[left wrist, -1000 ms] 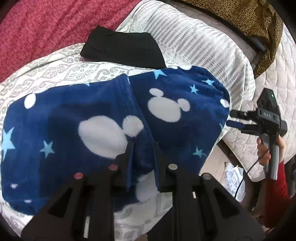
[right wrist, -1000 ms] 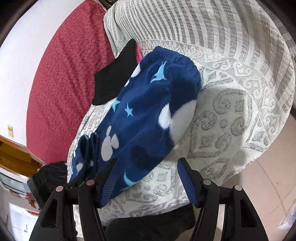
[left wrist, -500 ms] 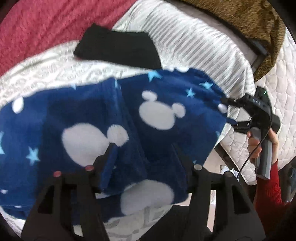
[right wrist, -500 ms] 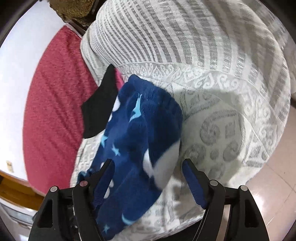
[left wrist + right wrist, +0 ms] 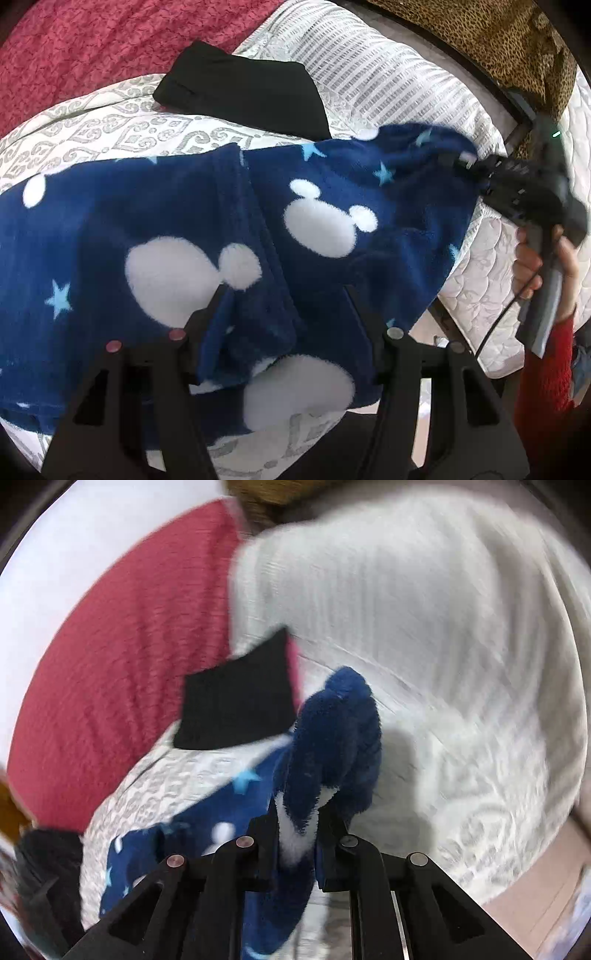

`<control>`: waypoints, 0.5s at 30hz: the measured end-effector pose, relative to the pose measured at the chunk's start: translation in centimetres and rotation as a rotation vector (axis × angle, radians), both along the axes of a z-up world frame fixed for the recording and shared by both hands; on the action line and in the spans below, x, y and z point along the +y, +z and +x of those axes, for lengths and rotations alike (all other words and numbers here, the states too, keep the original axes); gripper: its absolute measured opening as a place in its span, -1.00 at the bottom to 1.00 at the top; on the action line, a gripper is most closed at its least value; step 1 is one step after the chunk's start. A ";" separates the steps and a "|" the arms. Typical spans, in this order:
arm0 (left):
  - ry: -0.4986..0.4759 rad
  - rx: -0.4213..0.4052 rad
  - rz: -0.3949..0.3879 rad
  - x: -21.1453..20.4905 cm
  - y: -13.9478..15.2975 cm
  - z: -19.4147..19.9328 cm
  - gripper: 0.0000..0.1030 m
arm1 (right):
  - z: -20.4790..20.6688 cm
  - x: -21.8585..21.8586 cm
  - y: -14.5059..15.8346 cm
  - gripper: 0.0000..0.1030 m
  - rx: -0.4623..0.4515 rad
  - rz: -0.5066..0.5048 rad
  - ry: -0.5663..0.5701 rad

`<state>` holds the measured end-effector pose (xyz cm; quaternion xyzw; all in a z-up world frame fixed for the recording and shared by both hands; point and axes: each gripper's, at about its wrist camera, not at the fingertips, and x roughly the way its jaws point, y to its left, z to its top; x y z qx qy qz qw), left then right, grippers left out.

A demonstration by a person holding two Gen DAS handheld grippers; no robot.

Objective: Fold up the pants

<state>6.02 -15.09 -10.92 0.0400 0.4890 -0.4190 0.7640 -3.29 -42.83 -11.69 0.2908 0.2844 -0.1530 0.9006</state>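
My right claw (image 5: 295, 834) has just closed on the far end of the blue pants (image 5: 221, 229) on the bed (image 5: 388, 85). My left claw (image 5: 284, 314) (half open, holding nothing) straddles the near end, so the pants stretch from left claw to right.

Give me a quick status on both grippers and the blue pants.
Right gripper just closed, pinching the blue pants at one end. Left gripper open, fleece between its jaws. Black folded garment lies just behind.
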 end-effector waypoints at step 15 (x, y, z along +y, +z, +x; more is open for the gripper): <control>0.272 0.009 -0.037 11.9 0.5 1.9 0.30 | 5.9 25.1 0.7 -0.71 0.017 -0.415 0.731</control>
